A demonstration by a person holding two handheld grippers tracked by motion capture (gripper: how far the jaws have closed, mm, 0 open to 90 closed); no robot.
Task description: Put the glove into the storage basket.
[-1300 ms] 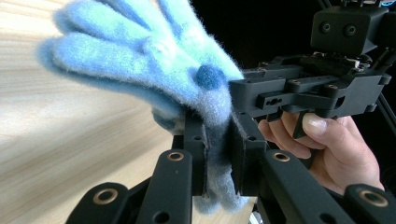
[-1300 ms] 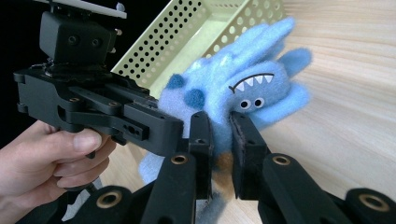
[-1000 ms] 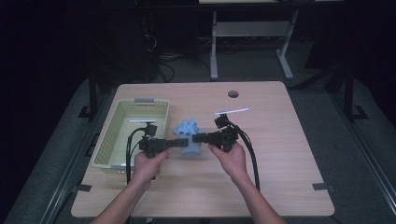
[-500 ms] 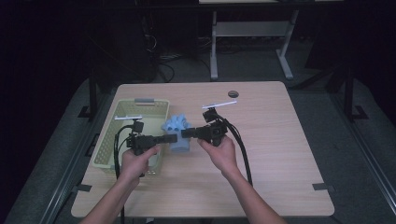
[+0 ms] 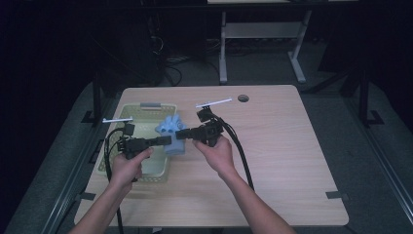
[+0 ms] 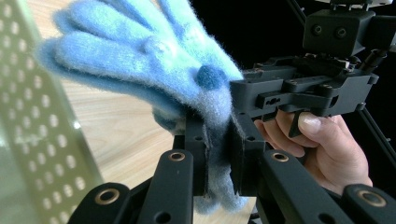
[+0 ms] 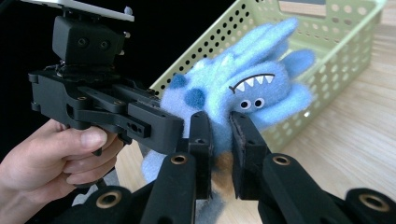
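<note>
The left tool [image 5: 165,141] and right tool [image 5: 181,134] both clench the blue plush toy [image 5: 171,131] above the basket's [image 5: 146,108] three o'clock rim, ears toward twelve o'clock. The right gripper view shows its toothy face [image 7: 250,91]; the left gripper view shows its back.

Both grippers now sit further left over the table and a little higher than a second ago, carrying the blue plush toy [image 5: 170,132] with them. The left gripper [image 5: 165,141], earlier beside the basket [image 5: 157,176], now hangs above its near right corner, and the right gripper [image 5: 181,134] now stands just off the basket's right rim. Clamped between the two pairs of jaws throughout, the toy now hangs partly over that rim, off the bare wood.
</note>
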